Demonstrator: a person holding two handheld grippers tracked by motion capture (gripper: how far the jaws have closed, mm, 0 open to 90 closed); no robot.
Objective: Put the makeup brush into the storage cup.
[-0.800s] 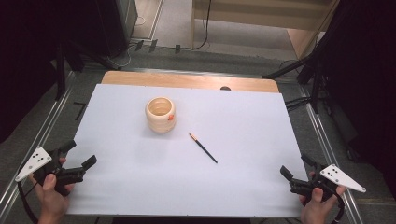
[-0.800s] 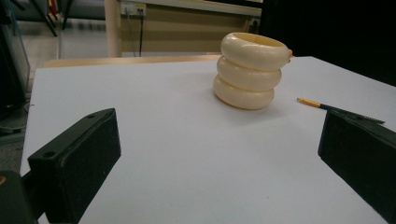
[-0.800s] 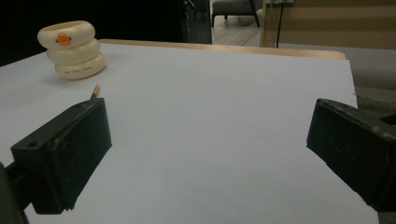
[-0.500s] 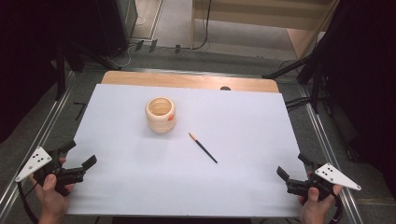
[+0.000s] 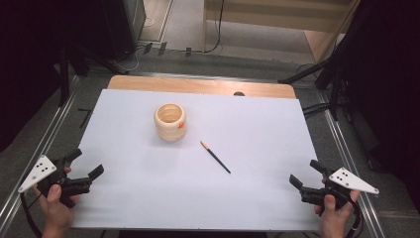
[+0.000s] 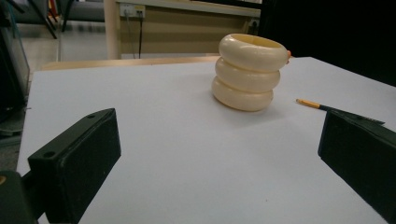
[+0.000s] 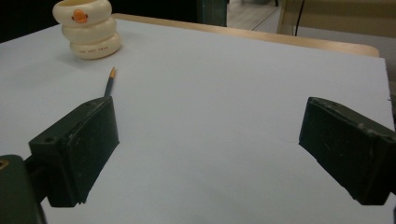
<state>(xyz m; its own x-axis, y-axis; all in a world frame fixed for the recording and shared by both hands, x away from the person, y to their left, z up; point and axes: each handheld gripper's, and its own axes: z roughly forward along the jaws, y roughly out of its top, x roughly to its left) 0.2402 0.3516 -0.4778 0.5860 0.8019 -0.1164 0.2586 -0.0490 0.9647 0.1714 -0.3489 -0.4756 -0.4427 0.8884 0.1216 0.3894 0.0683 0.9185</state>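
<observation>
One cream holder (image 5: 170, 121), one pencil (image 5: 215, 156), two tongs.

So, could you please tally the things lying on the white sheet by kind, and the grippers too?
Cream ringed holder: 1
Pencil: 1
Grippers: 2, left gripper and right gripper, both open
Total: 4
</observation>
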